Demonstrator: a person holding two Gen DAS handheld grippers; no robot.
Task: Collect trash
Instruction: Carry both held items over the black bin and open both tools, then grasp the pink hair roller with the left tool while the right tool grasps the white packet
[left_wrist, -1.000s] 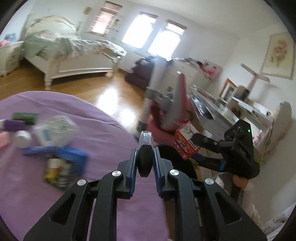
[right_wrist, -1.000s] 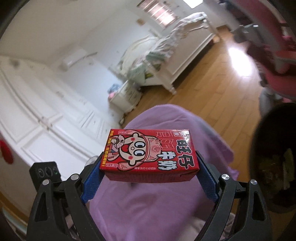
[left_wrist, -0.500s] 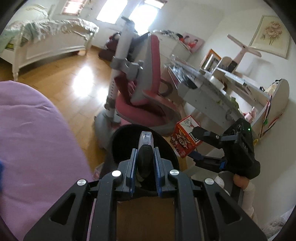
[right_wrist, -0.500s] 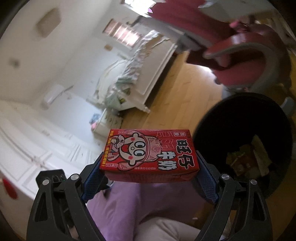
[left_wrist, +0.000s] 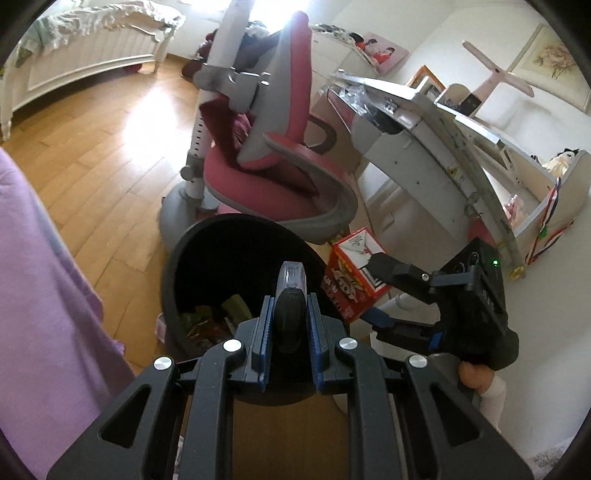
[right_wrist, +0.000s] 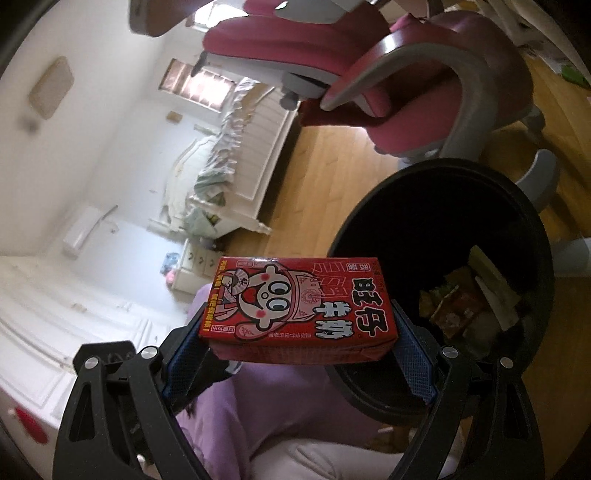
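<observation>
The left gripper (left_wrist: 291, 325) has its fingers clenched on a small dark thing with a clear tip (left_wrist: 291, 291), held above the open mouth of the black bin (left_wrist: 207, 251) so that letting go should drop it straight in; scraps already lie at the bottom. The right gripper (right_wrist: 301, 332) has its fingers spread wide yet grasping a red milk carton (right_wrist: 299, 306) by its two ends; seen from that gripper, the bin (right_wrist: 417, 206) sits at about two o'clock, so the carton probably needs carrying over the rim first.
</observation>
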